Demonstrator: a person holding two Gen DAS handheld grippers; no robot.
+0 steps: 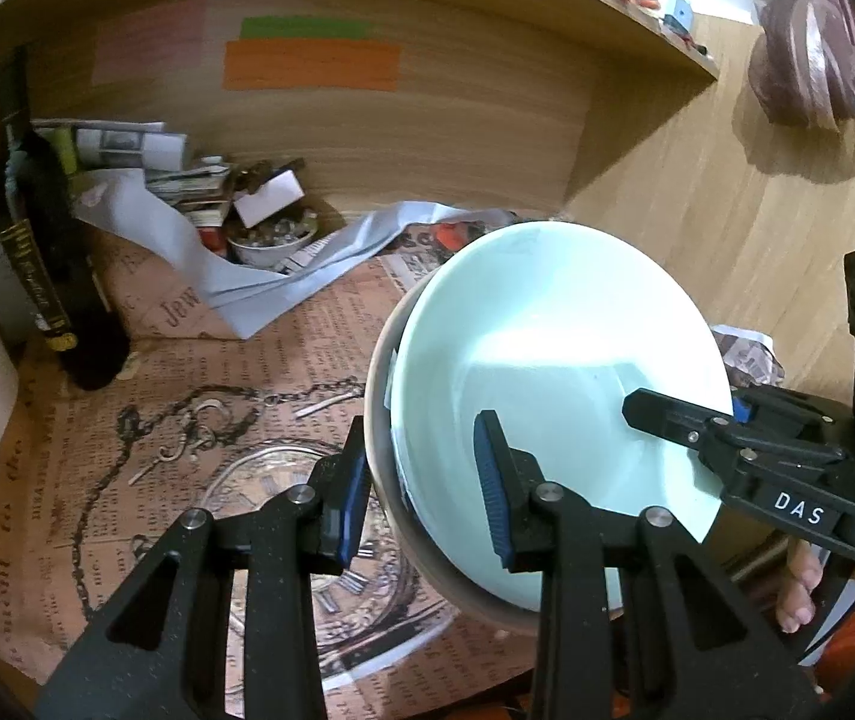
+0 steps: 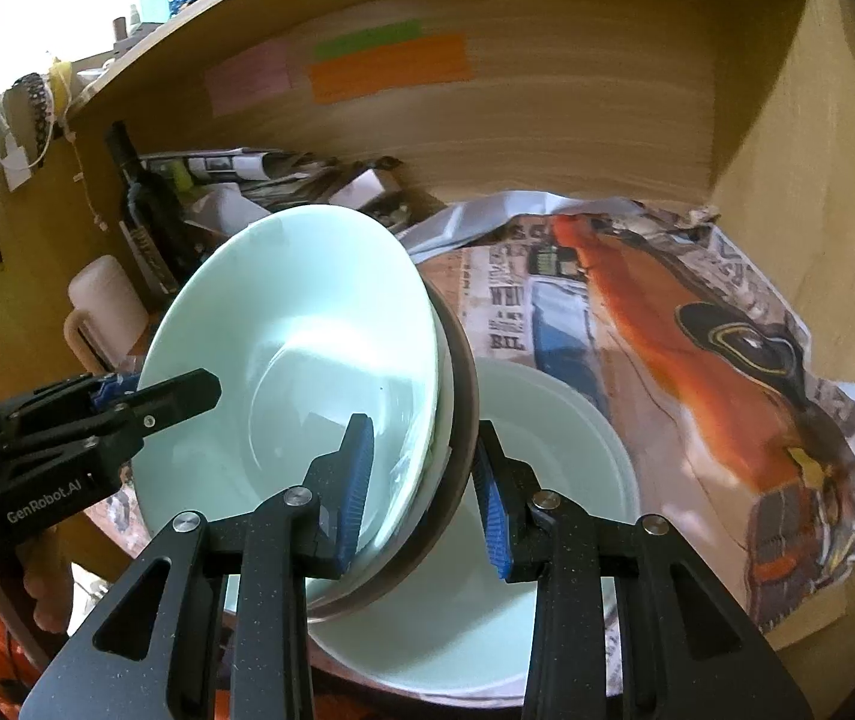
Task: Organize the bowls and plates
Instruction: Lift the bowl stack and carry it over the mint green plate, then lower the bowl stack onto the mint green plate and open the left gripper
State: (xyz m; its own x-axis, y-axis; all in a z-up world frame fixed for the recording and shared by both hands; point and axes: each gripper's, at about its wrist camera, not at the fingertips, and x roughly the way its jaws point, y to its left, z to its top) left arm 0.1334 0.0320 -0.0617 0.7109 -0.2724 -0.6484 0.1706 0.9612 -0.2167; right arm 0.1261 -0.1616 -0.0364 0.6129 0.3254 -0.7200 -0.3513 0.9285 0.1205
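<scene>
Left gripper (image 1: 424,498) and right gripper (image 2: 424,495) angled down, each clamped on opposite rims of tilted stacked bowls (image 1: 553,384), plates (image 2: 547,456) below right, bottle (image 1: 46,252) far left

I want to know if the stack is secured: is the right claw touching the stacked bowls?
Touching: right wrist view shows the right claw pads clamped on the stacked bowls' rim.
</scene>
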